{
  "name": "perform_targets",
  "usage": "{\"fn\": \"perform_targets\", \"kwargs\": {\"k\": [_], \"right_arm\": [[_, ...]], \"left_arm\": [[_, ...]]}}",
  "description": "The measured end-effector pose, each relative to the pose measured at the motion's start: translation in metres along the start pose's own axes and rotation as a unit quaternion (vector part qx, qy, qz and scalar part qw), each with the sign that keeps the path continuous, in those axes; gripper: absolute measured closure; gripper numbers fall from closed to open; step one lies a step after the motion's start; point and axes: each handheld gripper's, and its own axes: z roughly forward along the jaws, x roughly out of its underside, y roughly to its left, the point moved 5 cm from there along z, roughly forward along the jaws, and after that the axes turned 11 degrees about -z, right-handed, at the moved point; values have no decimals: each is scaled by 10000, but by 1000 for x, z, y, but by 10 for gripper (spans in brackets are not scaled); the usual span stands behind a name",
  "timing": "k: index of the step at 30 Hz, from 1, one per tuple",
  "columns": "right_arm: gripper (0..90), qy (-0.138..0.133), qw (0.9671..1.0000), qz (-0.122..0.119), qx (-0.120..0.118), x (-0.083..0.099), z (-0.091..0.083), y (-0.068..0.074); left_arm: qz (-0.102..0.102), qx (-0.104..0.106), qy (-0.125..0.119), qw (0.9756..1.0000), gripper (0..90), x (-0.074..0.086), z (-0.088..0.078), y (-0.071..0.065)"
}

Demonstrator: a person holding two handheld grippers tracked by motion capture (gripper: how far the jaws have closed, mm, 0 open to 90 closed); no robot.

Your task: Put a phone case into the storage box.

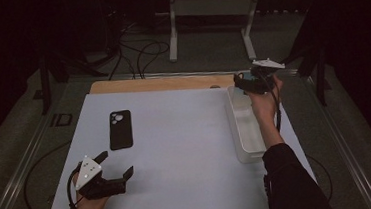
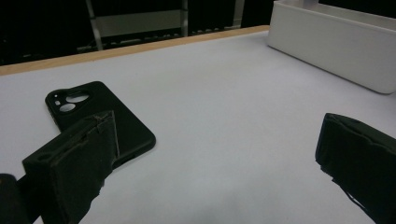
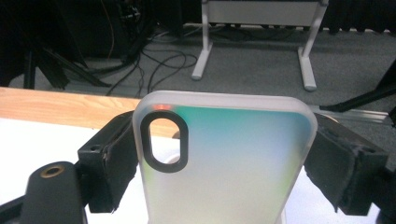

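The right gripper (image 3: 224, 168) is clamped on a frosted phone case (image 3: 224, 163) by its two long edges, above the far end of the white bin (image 1: 241, 145); the case's lower end is cut off in the right gripper view. The left gripper (image 1: 115, 166) rests released on the white table (image 1: 177, 150), just short of a black phone case (image 1: 120, 129), whose near corner is hidden behind one jaw in the left gripper view.

Grey floor (image 1: 210, 57) beyond the table, black cables (image 1: 139, 53) trailing, white metal stand (image 1: 211, 12)
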Motion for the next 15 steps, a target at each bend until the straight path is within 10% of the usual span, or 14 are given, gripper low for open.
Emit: {"fn": "perform_targets", "kwargs": {"k": [15], "right_arm": [[165, 329, 9994, -22, 126, 19, 22, 4]], "left_arm": [[-1, 9, -1, 10000, 0, 0, 0, 0]]}}
